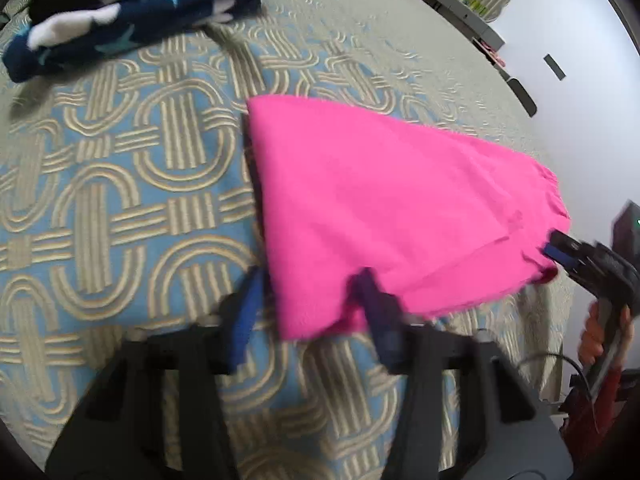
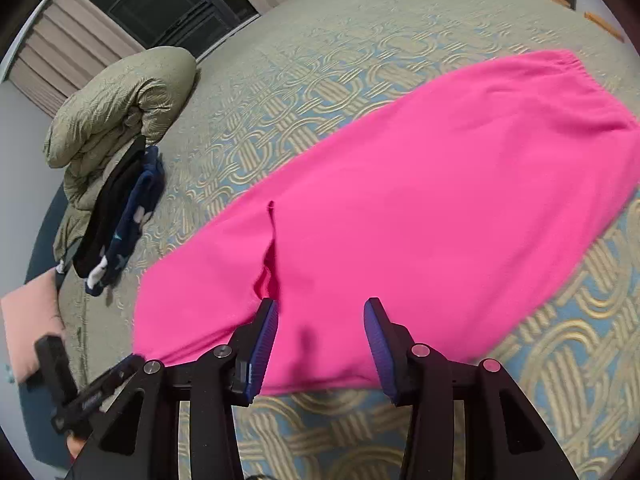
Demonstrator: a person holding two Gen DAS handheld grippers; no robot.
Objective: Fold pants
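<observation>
The bright pink fleece pants (image 2: 400, 208) lie flat on the patterned bedspread (image 2: 560, 360). Right tongs (image 2: 320, 344) stand spread above their near hem, gripping nothing. Left tongs (image 1: 308, 312), spread, straddle their near corner.

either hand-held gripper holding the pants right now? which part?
Neither, by the look of it. The right hand-held gripper stands open over the near edge of the pink pants; the left hand-held gripper is open at their corner, pads apart, though that view is blurred.
</observation>
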